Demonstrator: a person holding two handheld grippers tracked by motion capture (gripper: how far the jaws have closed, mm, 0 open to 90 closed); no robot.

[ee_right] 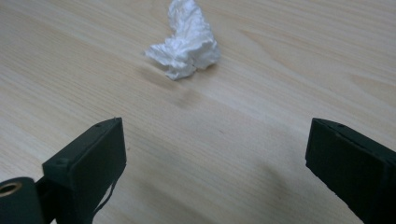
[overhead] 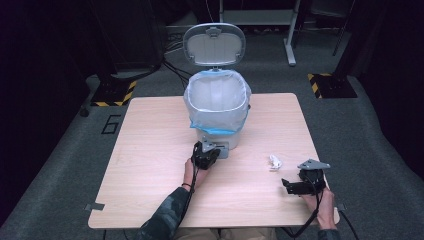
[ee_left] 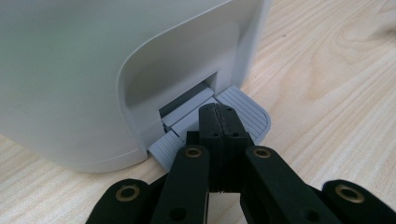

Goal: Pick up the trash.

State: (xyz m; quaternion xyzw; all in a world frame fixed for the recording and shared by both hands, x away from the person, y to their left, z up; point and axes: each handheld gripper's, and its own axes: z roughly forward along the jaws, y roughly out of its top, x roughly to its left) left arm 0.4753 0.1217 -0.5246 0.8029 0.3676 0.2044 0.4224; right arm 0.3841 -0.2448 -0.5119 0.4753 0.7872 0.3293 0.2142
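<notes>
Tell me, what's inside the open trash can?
The trash can holds a white bag liner folded over its rim, and the lid stands up. The part of the liner in view looks empty; its bottom is hidden by the front rim.

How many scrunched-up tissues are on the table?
1. The crumpled tissue lies on the wooden table, right of the pedal bin and just ahead of the right gripper. More could be hidden inside the bin.

A light wooden table (overhead: 150, 165) stands on grey carpet (overhead: 60, 160) — behind it, two stand bases edged in yellow-black hazard tape (overhead: 114, 93) and a white metal frame (overhead: 290, 47).
</notes>
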